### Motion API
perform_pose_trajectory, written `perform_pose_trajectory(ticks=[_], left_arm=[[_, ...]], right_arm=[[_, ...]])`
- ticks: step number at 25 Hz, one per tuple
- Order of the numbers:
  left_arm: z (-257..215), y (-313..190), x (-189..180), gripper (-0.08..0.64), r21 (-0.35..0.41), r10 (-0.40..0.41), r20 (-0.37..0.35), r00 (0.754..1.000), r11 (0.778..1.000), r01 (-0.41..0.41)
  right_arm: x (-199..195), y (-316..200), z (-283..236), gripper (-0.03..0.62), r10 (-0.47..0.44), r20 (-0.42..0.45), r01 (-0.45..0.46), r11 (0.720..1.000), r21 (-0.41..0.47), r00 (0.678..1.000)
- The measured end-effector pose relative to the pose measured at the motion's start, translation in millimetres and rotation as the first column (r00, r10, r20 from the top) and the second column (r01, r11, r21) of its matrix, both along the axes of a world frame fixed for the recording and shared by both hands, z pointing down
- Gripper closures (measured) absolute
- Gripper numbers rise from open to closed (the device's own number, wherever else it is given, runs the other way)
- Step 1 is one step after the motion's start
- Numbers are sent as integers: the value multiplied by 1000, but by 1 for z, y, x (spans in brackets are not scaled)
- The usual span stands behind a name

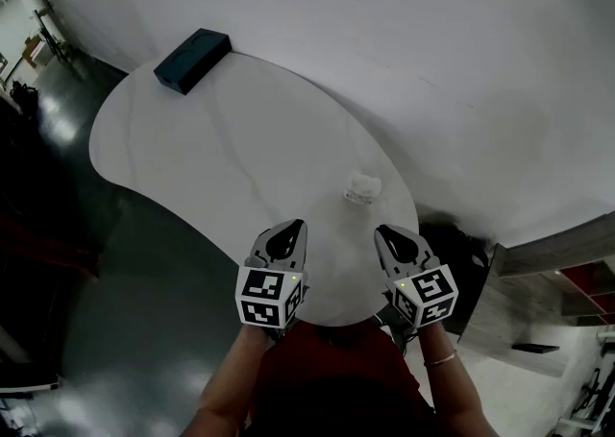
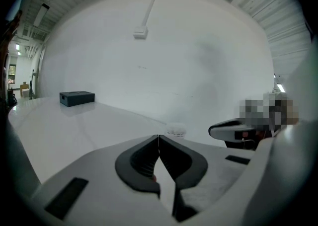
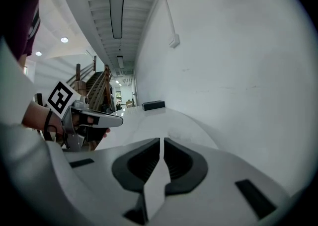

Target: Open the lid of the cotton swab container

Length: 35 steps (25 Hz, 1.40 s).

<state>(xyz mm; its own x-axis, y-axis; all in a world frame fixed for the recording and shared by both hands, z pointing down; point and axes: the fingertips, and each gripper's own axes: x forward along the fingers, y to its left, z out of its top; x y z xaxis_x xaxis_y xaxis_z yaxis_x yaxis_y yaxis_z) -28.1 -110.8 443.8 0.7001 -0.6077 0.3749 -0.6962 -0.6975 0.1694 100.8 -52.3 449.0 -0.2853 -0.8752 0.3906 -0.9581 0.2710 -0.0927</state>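
Cotton swab container (image 1: 362, 187), small and whitish, stands upright on the white table (image 1: 202, 161), toward the end of the table that is nearest to the person and close to the white wall (image 1: 432, 60); whether its lid is on I cannot say for sure, it is too small to see well. Both grippers hang over the near edge of the table and point forward and a little downward; the container is ahead of them, between the two but nearer to the right one, and neither touches it. The left gripper (image 1: 286, 231) has its jaws pressed together, the dark pads meet tip to tip and nothing is between them; in the left gripper view the container appears just beyond the tips, slightly to the right. The right gripper (image 1: 392, 236) is closed in the same way, only a thin slit shows between its pads and they hold nothing. The two grippers are side by side, apart from each other; each one appears in the view of the other. A dark box (image 1: 192, 60) lies at the far end of the table, well apart from the container; on the person's right wrist there is a thin bracelet (image 1: 442, 360).
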Motion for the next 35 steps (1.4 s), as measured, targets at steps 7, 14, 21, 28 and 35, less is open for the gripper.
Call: perform_pose_trajectory(ticks=[7,14,21,28,35], left_arm=[[5,-11,9,534,-21,-69,10,998,997,69],[15,-22,19,534,-43,-121,32,992,992,122],[25,-22,24,534,-65,-166,64,984,983,170],[30,-20,18,534,-77,-221,84,972,971,227],[38,-17,14,534,-92,-266,101,959,957,275]], right_arm=[[7,-18,14,574,-98,-8,98,994,-42,995],[28,-38,27,571,-148,-19,147,987,-73,989],[36,-53,45,512,-219,12,219,970,-106,976],[35,-62,58,475,-297,4,295,946,-138,955],[36,-71,65,419,-358,5,356,925,-135,934]])
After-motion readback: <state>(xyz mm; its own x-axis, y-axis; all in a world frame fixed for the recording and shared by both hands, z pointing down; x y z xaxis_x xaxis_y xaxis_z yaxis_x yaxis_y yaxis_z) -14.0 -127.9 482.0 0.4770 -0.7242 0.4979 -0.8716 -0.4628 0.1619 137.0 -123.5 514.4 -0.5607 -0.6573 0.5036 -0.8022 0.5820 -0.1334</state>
